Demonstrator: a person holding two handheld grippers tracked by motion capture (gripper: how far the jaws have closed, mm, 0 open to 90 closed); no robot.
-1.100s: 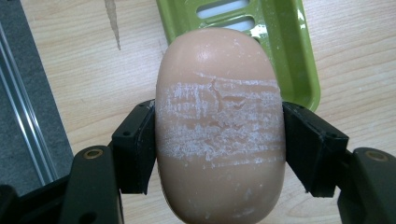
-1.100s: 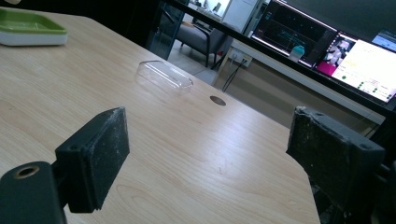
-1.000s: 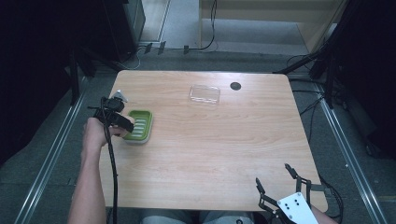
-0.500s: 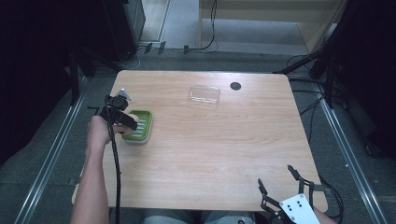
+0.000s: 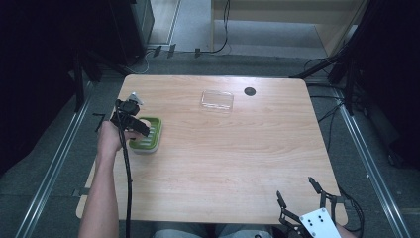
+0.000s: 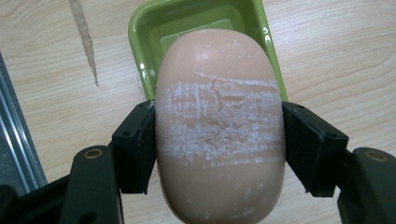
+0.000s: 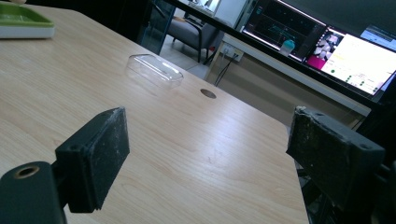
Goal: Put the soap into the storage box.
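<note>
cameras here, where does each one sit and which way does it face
High view: above the person's side, facing forward and down on the light wooden table; left forearm, both grippers show.
Left gripper view: on the left gripper, looking down at the peach oval soap bar clamped over the green plastic soap dish.
Right gripper view: on the open right gripper, looking low across the table; jaws show.
Shared: high and right gripper views show the clear plastic lid.

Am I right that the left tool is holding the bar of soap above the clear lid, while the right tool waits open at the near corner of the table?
Not quite: the left tool holds the bar of soap above the green soap dish, not the clear lid, as the left gripper view shows. The lid lies apart, farther across the table. The right tool does wait open at the near corner.
</note>
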